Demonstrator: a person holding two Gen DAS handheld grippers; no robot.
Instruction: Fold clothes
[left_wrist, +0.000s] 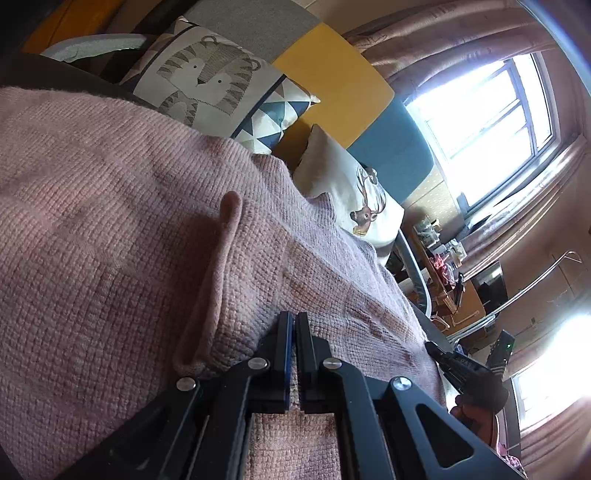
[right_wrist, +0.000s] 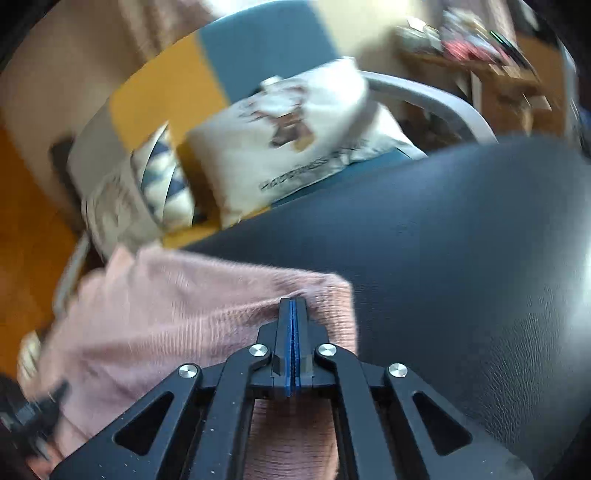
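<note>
Lying across a dark leather surface (right_wrist: 461, 258), the pink knit sweater (left_wrist: 110, 221) runs lengthwise toward the cushioned sofa (left_wrist: 332, 74). Left gripper (left_wrist: 294, 321) and right gripper (right_wrist: 292, 306) each pinch its fabric. Curtained window (left_wrist: 487, 110) behind.

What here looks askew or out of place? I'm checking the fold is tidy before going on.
The pink sweater has a raised ridge of knit standing up just ahead of the left gripper, so it does not lie flat. The right wrist view is too blurred to judge. Nothing looks damaged.
</note>
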